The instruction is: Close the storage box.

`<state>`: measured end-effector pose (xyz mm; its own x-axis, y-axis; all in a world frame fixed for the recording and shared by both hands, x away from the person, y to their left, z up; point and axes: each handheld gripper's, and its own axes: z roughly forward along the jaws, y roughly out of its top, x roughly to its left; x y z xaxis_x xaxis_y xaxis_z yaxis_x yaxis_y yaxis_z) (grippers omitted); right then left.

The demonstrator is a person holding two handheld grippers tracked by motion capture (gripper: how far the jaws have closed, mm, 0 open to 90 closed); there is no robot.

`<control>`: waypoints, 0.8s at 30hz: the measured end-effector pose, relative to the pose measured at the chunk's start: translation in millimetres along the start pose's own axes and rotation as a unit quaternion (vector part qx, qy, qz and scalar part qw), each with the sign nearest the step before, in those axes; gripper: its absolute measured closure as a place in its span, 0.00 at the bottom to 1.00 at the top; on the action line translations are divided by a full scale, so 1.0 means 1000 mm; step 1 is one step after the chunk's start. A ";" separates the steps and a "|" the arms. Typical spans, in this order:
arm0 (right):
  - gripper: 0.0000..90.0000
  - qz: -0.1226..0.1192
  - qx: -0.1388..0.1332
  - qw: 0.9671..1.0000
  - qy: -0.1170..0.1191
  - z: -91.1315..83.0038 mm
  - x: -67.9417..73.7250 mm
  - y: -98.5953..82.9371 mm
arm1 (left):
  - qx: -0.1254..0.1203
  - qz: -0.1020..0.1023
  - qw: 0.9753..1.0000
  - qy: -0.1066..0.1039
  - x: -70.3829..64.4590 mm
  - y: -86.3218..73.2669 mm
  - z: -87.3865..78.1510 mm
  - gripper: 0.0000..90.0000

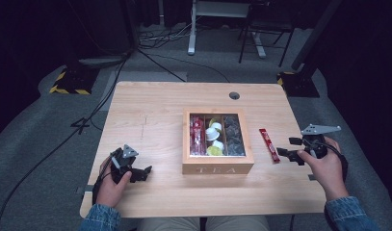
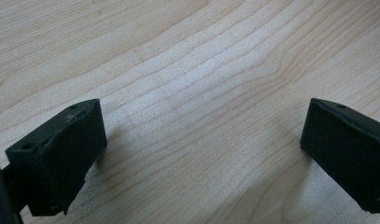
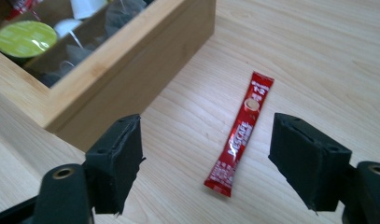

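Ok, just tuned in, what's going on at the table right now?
A person sits at the wooden table with a claw in each hand. The right claw is open and lined up over a red Nescafe stick that lies flat on the table just right of the wooden tea box, not yet gripped. The box holds red sticks, capsules and dark tea bags in three compartments. The left claw is open, close above bare table at the near left, holding nothing.

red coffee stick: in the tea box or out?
Out. The red coffee stick lies flat on the table, beside the tea box, between the open right gripper jaws.
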<state>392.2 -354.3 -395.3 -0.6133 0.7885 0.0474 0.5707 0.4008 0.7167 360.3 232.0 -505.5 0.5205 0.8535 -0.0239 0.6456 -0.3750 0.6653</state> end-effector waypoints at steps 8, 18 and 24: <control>0.28 0.021 0.014 1.000 -0.003 0.013 -0.017 -0.025 | 0.000 0.000 1.000 0.000 0.000 0.000 0.000 0.00; 0.28 0.036 0.026 0.999 -0.015 0.031 -0.028 -0.051 | 0.000 0.000 1.000 0.000 0.000 0.000 0.000 0.00; 0.28 0.036 0.028 0.999 -0.016 0.041 -0.032 -0.066 | 0.000 0.000 1.000 0.000 0.000 0.000 0.000 0.00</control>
<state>396.1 -386.9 -472.6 -0.5528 0.8300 0.0746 0.6427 0.3677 0.6721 360.3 232.0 -505.4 0.5205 0.8535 -0.0241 0.6460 -0.3752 0.6647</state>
